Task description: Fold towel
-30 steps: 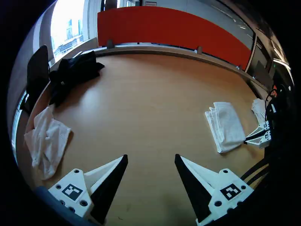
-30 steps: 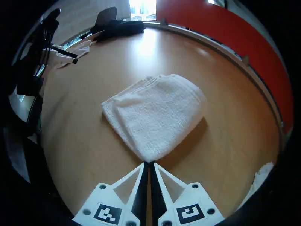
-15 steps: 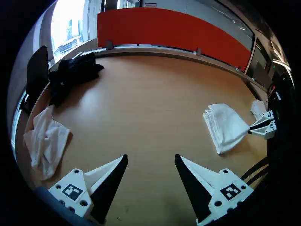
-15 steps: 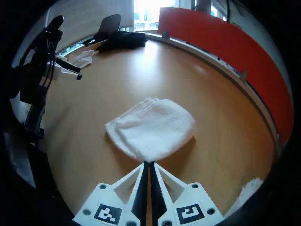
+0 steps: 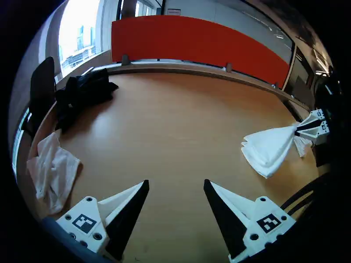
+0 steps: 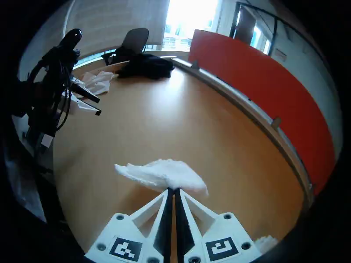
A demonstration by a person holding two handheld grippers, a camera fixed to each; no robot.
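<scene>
A folded white towel (image 5: 268, 149) hangs by one corner from my right gripper (image 5: 297, 128), lifted off the wooden table (image 5: 175, 122) at the right side of the left gripper view. In the right gripper view the same towel (image 6: 163, 174) droops just ahead of the right gripper (image 6: 174, 191), whose fingers are shut on its near corner. My left gripper (image 5: 175, 186) stands open low over the table's near edge, with nothing between its fingers. Farther off in the right gripper view, the left gripper (image 6: 85, 101) is held by a person's hand.
A crumpled white towel (image 5: 50, 173) lies at the table's left edge. Dark clothing (image 5: 81, 92) is heaped at the far left beside a black chair (image 5: 41, 87). A red partition (image 5: 197, 41) runs along the table's far edge. Another white cloth (image 6: 265, 243) lies near the right gripper.
The right gripper has risen and pulled back with the towel's corner, so the towel has come up off the table and now hangs. The left gripper has stayed open and nearly still.
</scene>
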